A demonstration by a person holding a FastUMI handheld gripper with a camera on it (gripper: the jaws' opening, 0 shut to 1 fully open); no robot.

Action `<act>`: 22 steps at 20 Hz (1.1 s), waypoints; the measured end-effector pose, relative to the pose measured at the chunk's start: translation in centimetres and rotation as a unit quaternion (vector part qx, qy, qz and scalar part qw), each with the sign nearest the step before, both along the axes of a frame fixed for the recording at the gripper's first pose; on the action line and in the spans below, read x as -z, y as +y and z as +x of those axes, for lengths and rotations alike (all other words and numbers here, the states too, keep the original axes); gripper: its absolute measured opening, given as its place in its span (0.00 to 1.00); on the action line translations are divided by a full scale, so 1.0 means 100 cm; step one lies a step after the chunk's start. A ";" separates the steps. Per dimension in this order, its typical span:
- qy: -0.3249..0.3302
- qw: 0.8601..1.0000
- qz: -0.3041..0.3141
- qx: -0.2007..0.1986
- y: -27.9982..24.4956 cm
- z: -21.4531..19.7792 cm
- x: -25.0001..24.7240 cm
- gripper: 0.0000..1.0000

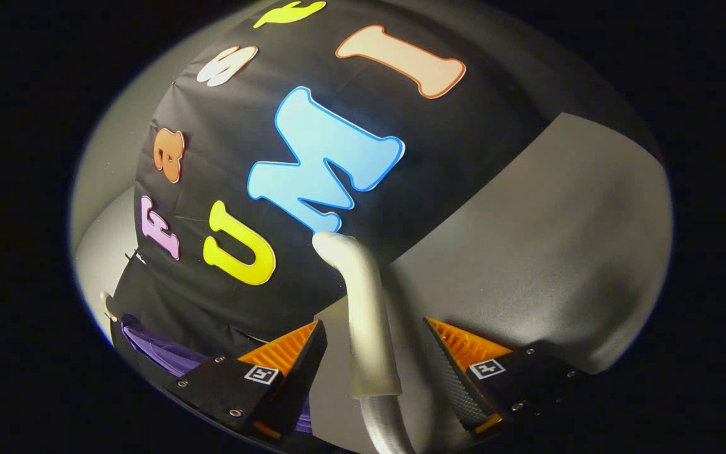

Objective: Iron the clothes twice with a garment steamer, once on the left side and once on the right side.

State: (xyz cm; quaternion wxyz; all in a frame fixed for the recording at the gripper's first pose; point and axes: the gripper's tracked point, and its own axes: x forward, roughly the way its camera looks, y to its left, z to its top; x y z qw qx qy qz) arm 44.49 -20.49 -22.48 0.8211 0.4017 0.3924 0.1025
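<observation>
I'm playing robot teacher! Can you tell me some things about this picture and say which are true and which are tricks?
1. A pale steamer handle stands between the gripper fingers. True.
2. Both fingers squeeze the handle tight. False: there is a gap on each side, so the gripper is open.
3. Purple cloth peeks out next to the left finger. True.
4. The purple cloth is draped over the handle. False: it lies low beside the left finger, apart from the handle.
5. The handle's top bends over into a curve. True.
</observation>
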 end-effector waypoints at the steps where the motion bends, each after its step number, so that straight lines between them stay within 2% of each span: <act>1: 0.015 1.000 0.017 -0.006 0.004 -0.002 0.003 0.94; 4: 0.040 0.998 0.048 -0.016 0.017 0.003 0.011 0.89; 6: 0.054 0.997 0.052 -0.015 0.022 0.007 0.021 0.79; 7: 0.062 0.996 0.060 -0.014 0.024 0.007 0.023 0.65; 9: 0.075 0.994 0.077 -0.020 0.027 0.005 0.024 0.48; 15: 0.102 0.986 0.133 -0.015 0.033 0.004 0.018 0.40; 19: 0.063 0.994 0.082 -0.026 0.030 -0.007 0.007 0.34; 22: 0.034 0.997 0.045 -0.044 0.036 -0.030 -0.010 0.34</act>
